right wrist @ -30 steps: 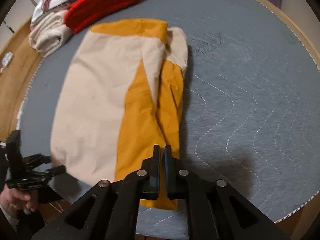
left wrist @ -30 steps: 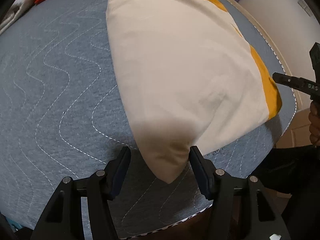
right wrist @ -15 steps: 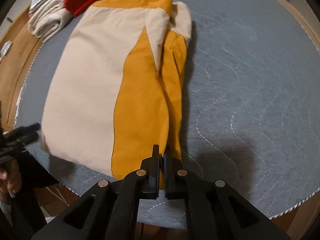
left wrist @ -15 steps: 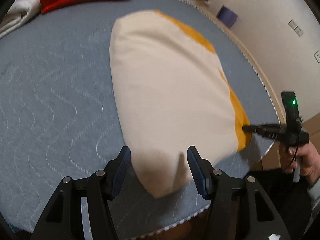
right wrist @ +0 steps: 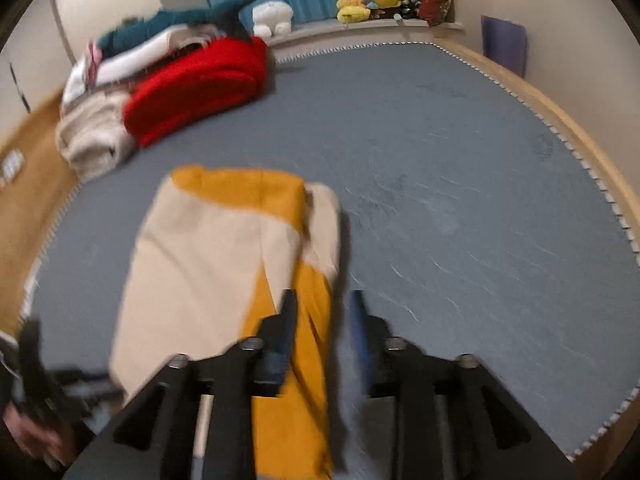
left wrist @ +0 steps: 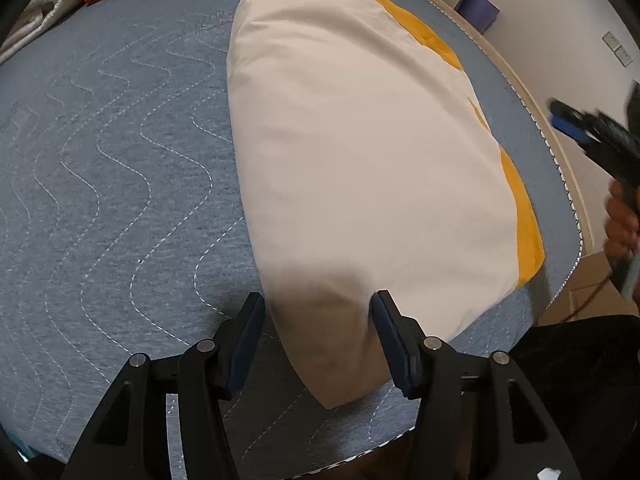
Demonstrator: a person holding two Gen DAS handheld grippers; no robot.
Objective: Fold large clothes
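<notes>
A cream and orange garment point(left wrist: 360, 152) lies folded lengthwise on the grey quilted bed point(left wrist: 120, 160), near its front edge, cream panel on top and the orange strip along the side toward the right hand. The left gripper point(left wrist: 318, 316) hangs over the near cream corner with its jaws spread to either side of the cloth; the pads do not seem to press on it, so the corner rests on the bed rather than in a grip. The right gripper point(right wrist: 322, 312) is over the orange end point(right wrist: 296, 380), its jaws opening, with the orange fabric showing between them (the picture is blurred, so contact is hard to judge, but the cloth looks free). Both grippers sit at the two near corners, which suits carrying that edge over toward the far end for a crosswise fold, or smoothing it flat. A red bundle point(right wrist: 196, 88) and pale folded things point(right wrist: 96, 136) are stacked at the far left corner, likely the finished pile, well apart from this garment. Soft toys point(right wrist: 372, 0) line the ledge beyond.
</notes>
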